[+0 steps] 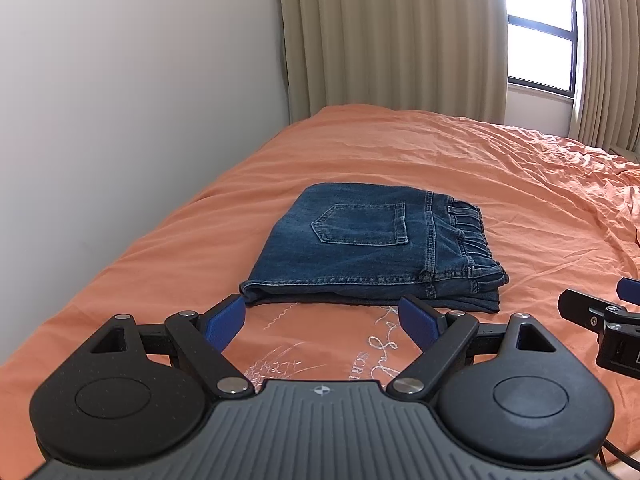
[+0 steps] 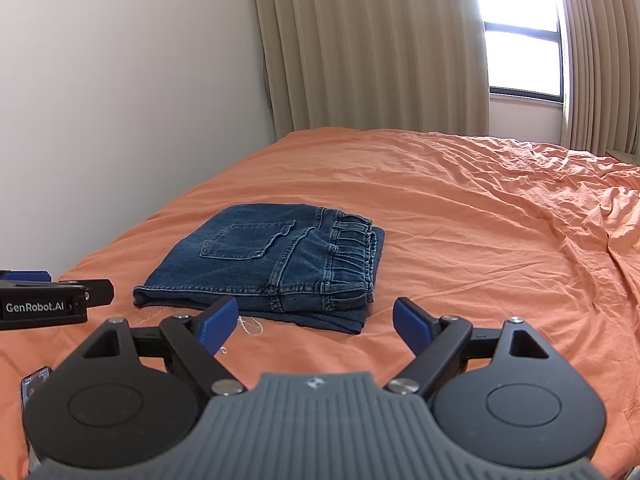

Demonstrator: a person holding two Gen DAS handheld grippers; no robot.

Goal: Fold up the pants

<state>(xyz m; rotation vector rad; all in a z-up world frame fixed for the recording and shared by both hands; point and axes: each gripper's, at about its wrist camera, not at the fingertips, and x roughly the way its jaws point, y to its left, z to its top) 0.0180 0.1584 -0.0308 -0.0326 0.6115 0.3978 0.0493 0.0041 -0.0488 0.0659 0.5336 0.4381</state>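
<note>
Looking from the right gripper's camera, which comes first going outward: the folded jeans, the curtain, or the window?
From the right gripper:
1. Folded jeans, just ahead on the orange bed, slightly left.
2. Curtain, behind the bed's far end.
3. Window, upper right, showing through the curtain gap.

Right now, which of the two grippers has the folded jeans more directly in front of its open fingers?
The left gripper: the folded jeans lie centred just beyond its blue fingers. From the right gripper, the jeans sit off to the left.

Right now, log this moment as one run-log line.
jeans: folded, flat on orange bedsheet | left gripper: open, empty, short of jeans | right gripper: open, empty | phase: fold looks finished
</note>
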